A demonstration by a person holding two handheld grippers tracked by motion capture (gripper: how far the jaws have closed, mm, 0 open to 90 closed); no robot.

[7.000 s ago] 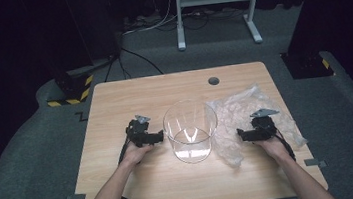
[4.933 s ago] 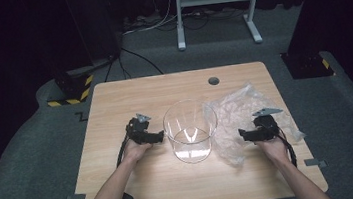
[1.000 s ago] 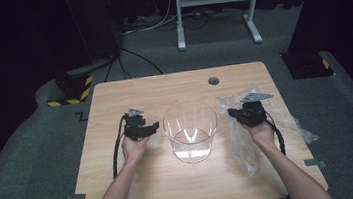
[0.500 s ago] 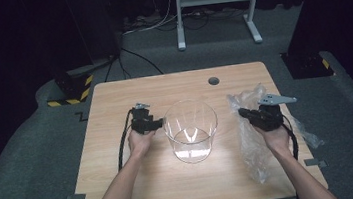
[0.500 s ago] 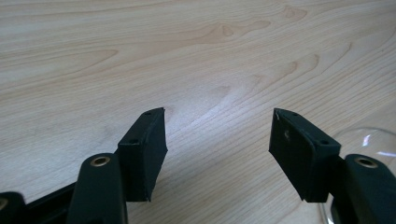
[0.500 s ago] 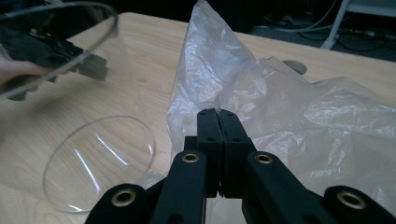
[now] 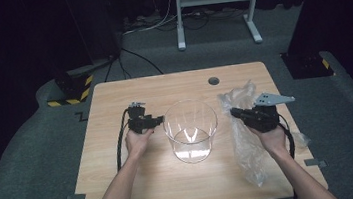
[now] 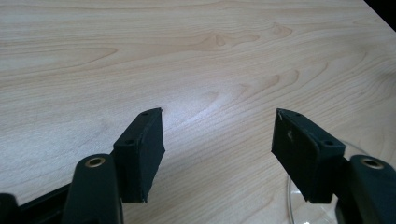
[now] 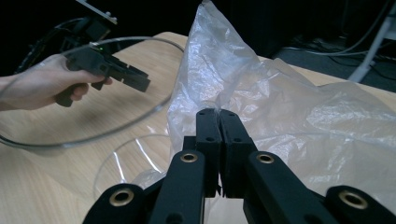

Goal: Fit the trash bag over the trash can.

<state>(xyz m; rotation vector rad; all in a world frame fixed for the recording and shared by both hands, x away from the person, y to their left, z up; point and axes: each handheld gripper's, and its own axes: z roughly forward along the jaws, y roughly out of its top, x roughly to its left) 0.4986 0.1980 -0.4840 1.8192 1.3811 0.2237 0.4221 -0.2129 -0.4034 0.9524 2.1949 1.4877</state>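
Jaws first: right gripper point(image 9: 218, 116) has them pressed together, pinching a fold of the clear plastic bag point(image 9: 289, 116); left gripper point(image 8: 217, 140) has them spread wide with bare wood between. Tabletop point(image 7: 124, 191) is light wood, round hole near its far edge. Plastic bag point(image 7: 247, 141) hangs lifted off the tabletop at the right (crumpled, lower end trailing toward the near edge), just beside the clear glass bowl point(image 7: 191, 130). Bowl stands upright mid-tabletop, between the two grippers. Left gripper point(image 7: 153, 122) sits close by the bowl's left rim, apart from it; right gripper point(image 7: 234, 112) points toward the bowl.
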